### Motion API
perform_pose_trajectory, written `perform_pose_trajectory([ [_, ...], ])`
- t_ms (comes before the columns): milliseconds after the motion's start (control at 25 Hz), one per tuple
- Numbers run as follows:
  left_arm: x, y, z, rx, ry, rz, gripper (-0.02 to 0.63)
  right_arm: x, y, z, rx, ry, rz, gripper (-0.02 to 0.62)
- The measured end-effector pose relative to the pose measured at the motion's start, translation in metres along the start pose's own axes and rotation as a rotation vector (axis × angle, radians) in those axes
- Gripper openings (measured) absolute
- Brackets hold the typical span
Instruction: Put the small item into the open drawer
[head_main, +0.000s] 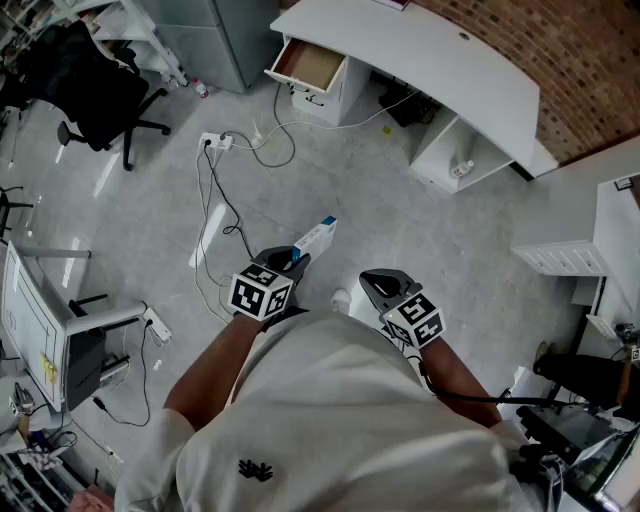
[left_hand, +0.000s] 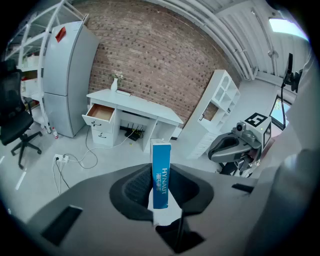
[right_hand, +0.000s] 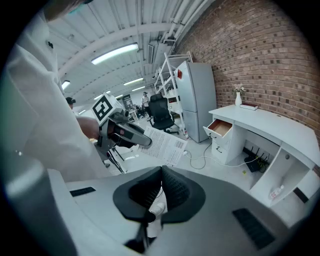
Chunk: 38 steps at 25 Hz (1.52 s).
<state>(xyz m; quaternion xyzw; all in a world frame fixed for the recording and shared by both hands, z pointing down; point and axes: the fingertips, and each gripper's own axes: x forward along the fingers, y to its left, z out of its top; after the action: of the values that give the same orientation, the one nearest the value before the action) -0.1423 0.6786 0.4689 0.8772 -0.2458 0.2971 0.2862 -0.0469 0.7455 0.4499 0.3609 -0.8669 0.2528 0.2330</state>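
Note:
A slim blue-and-white box (head_main: 316, 238) sticks out forward from my left gripper (head_main: 297, 258), which is shut on it. In the left gripper view the box (left_hand: 161, 172) stands upright between the dark pads, its blue printed edge facing the camera. Far ahead, the open drawer (head_main: 310, 65) hangs out of the left end of a white desk (head_main: 450, 70), and its wooden inside (left_hand: 101, 112) shows. My right gripper (head_main: 375, 285) is held beside the left one, its jaws shut with nothing between them (right_hand: 162, 167). From there the box's white printed face (right_hand: 165, 145) shows.
Cables and a power strip (head_main: 215, 140) lie on the grey floor between me and the desk. A black office chair (head_main: 90, 90) stands at the far left, a grey cabinet (left_hand: 65, 80) left of the desk, and white shelving (head_main: 560, 260) at the right.

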Motion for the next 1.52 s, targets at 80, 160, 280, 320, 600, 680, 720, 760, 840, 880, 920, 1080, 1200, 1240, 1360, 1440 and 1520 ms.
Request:
perform_pose_trajectory([
  [80, 0.014, -0.013, 0.005, -0.006, -0.009, 0.010, 0.091, -0.013, -0.017, -0.014, -0.009, 0.008, -0.001, 0.029],
  [160, 0.026, -0.025, 0.010, -0.019, -0.020, 0.019, 0.091, -0.025, -0.032, -0.022, -0.015, 0.011, -0.002, 0.029],
  [280, 0.037, -0.035, 0.018, -0.042, -0.028, 0.030, 0.091, -0.032, -0.048, -0.026, -0.024, 0.012, 0.008, 0.029],
  [320, 0.039, -0.036, 0.019, -0.047, -0.027, 0.035, 0.091, -0.032, -0.052, -0.027, -0.023, 0.011, 0.014, 0.029],
  [600, 0.051, -0.003, 0.034, -0.050, -0.014, 0.045, 0.091, -0.003, -0.078, -0.007, 0.010, -0.013, 0.028, 0.030],
  [680, 0.059, 0.015, 0.044, -0.050, -0.013, 0.034, 0.091, 0.009, -0.091, 0.004, 0.006, -0.010, 0.011, 0.031],
  [720, 0.065, 0.025, 0.050, -0.050, -0.011, 0.027, 0.091, 0.015, -0.099, 0.010, 0.009, -0.006, 0.001, 0.031],
  [760, 0.070, 0.036, 0.057, -0.050, -0.009, 0.020, 0.091, 0.022, -0.108, 0.017, 0.013, -0.002, -0.009, 0.032],
  [840, 0.081, 0.062, 0.078, -0.043, -0.006, 0.006, 0.091, 0.038, -0.124, 0.036, 0.024, 0.007, -0.024, 0.032],
  [880, 0.085, 0.076, 0.091, -0.039, -0.007, -0.001, 0.091, 0.047, -0.132, 0.048, 0.029, 0.012, -0.028, 0.033],
  [920, 0.088, 0.091, 0.105, -0.034, -0.009, -0.007, 0.091, 0.057, -0.140, 0.061, 0.028, 0.018, -0.033, 0.038],
  [1080, 0.097, 0.161, 0.156, -0.016, -0.022, -0.035, 0.091, 0.112, -0.175, 0.120, 0.018, 0.032, -0.059, 0.063],
  [1200, 0.100, 0.212, 0.183, -0.003, -0.027, -0.048, 0.091, 0.153, -0.195, 0.161, 0.030, 0.021, -0.079, 0.042],
  [1240, 0.099, 0.225, 0.190, -0.002, -0.027, -0.050, 0.091, 0.163, -0.199, 0.172, 0.033, 0.018, -0.082, 0.037],
  [1360, 0.097, 0.259, 0.208, -0.016, -0.029, -0.047, 0.091, 0.188, -0.207, 0.199, 0.027, 0.024, -0.084, 0.032],
  [1440, 0.099, 0.276, 0.219, -0.029, -0.033, -0.035, 0.091, 0.198, -0.210, 0.212, 0.021, 0.035, -0.069, 0.032],
  [1520, 0.104, 0.293, 0.229, -0.041, -0.038, -0.019, 0.091, 0.209, -0.217, 0.220, 0.012, 0.052, -0.053, 0.031],
])
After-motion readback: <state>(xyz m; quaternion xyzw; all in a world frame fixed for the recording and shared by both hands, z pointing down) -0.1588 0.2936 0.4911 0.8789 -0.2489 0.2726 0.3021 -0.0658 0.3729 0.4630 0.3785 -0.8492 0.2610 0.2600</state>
